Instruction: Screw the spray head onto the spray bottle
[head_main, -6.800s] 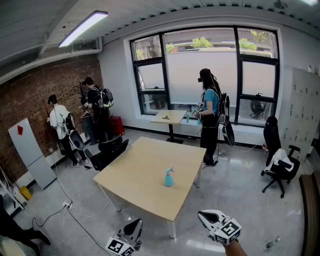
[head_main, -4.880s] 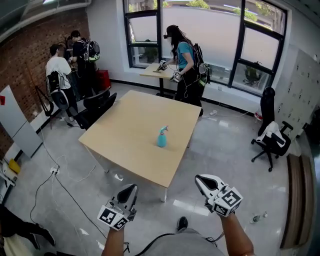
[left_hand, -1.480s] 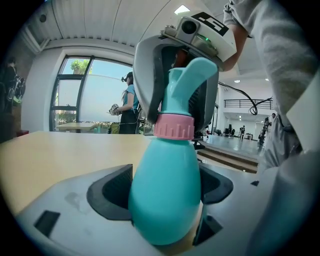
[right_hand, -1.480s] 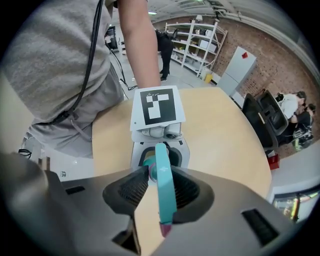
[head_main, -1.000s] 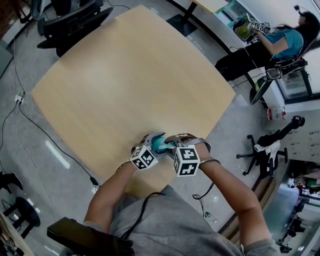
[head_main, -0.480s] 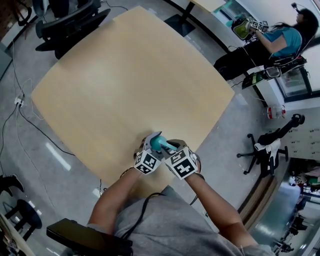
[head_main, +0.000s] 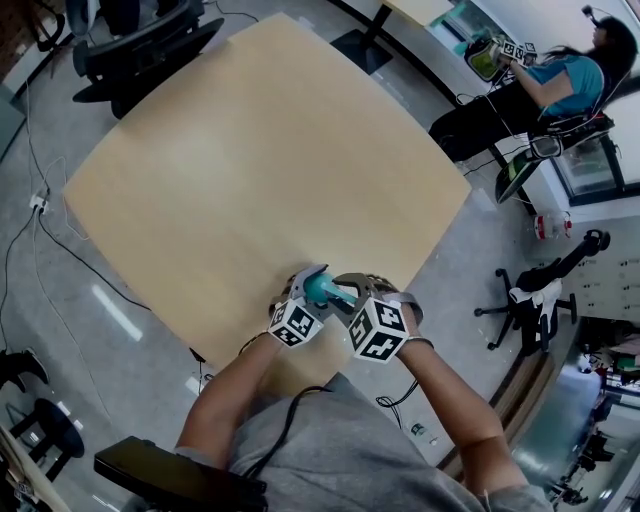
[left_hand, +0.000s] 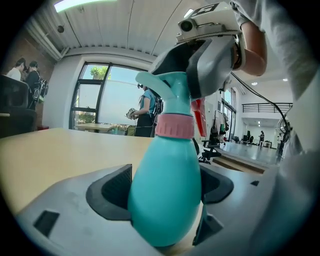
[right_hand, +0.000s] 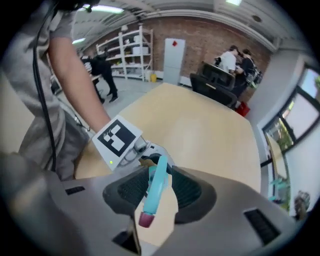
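The bench (head_main: 250, 150) fills most of my head view. Its pale wood top spreads wide and far beyond the spray bottle (head_main: 318, 290). The bottle stands upright close to the bench's near edge, just in front of the person who holds the rig. On the near side of the bottle there is only a narrow strip of bench before the drop to the grey floor (head_main: 80, 330). An office chair (head_main: 530, 300) stands on that floor, well off to the bottle's right. A seated person (head_main: 560, 80) is further off still, beyond the bottle and to its right.

The left forearm (head_main: 225, 395) and the right forearm (head_main: 455, 410) come in from the near side and meet at the bottle.

The left gripper (head_main: 303, 290) lies close to level and reaches the bottle from the side. Its fingers (left_hand: 112, 192) are clamped on the bottle's rounded teal belly, one dark pad pressed against each flank.

The right gripper (head_main: 345, 292) points steeply down over the bottle's top. Its fingers (right_hand: 190, 192) are closed on the spray head (left_hand: 167, 97), which runs as a thin teal bar between the pads.

Below the head, a pink collar (left_hand: 174, 126) sits at the bottle's neck.
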